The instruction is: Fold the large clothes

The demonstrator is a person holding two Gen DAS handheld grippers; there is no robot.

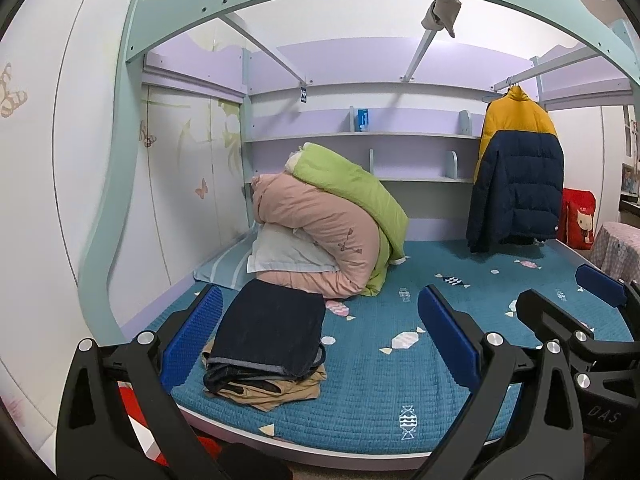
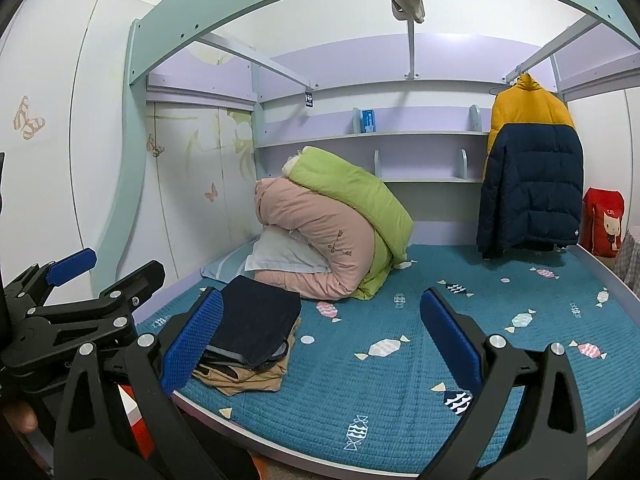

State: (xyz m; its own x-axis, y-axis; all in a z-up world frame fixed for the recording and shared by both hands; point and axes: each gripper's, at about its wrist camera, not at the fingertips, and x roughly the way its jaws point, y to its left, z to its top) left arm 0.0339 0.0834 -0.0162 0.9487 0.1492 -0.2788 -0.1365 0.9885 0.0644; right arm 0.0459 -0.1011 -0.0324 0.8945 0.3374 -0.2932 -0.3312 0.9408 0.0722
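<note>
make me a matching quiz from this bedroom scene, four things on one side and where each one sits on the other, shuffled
Things:
1. puffer jacket
2. folded dark jeans
3. green quilt
4. small blue box

Places:
A. draped over the pink quilt
B. on the upper wall shelf
C. hanging from a rail at the right end of the bed
D. on top of tan folded clothes near the front edge of the mattress

Pairs: 1-C, 2-D, 3-A, 4-B
</note>
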